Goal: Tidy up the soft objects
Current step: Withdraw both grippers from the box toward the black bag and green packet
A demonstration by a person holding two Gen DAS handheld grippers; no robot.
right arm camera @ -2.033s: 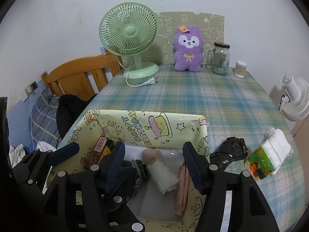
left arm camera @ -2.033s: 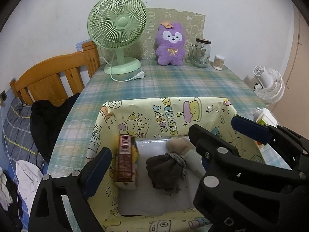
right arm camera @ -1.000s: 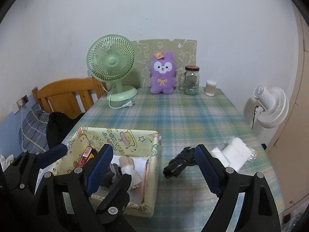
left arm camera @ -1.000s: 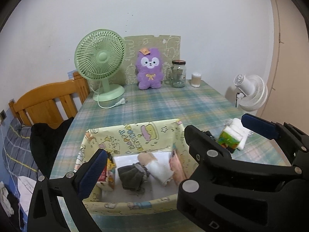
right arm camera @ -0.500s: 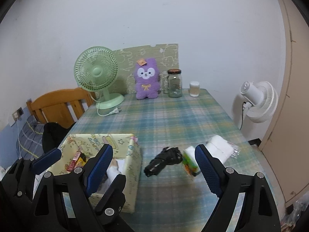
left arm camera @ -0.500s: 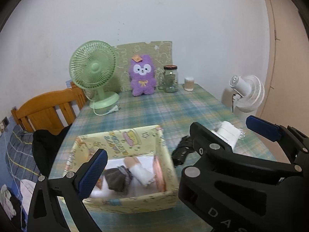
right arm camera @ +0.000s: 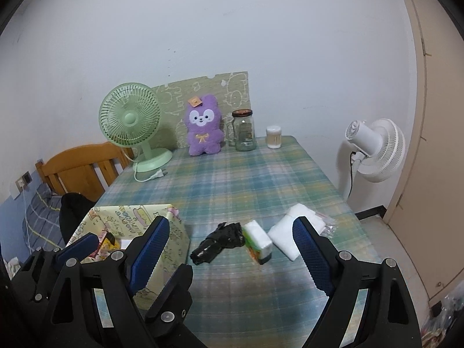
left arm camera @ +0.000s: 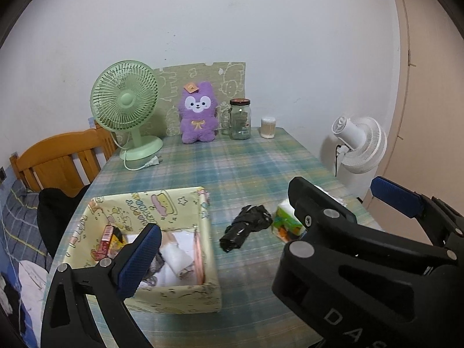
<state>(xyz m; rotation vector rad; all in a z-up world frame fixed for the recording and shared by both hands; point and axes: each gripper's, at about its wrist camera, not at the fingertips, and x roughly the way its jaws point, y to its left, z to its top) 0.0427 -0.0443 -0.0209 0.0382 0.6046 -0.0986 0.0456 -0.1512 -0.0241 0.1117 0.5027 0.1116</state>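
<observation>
A plaid-covered worktop [right arm camera: 246, 179] fills the middle of both views. My left hand-held gripper [left arm camera: 261, 223] hangs spread and empty at lower frame, over the cartoon-print box [left arm camera: 174, 293] holding rolled socks [left arm camera: 177, 256]. My right hand-held gripper [right arm camera: 232, 243] is spread too, low centre, above a crumpled black bag [right arm camera: 217, 242] just beside a tissue pack [right arm camera: 258, 242].

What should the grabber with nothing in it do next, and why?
Probably the right gripper should drop toward the black crumpled bundle. It is open and holds nothing, the bundle lies loose on the tablecloth almost between its fingers, right beside the yellow box, which already has rolled soft things inside. The tissue pack sits next to it.
</observation>
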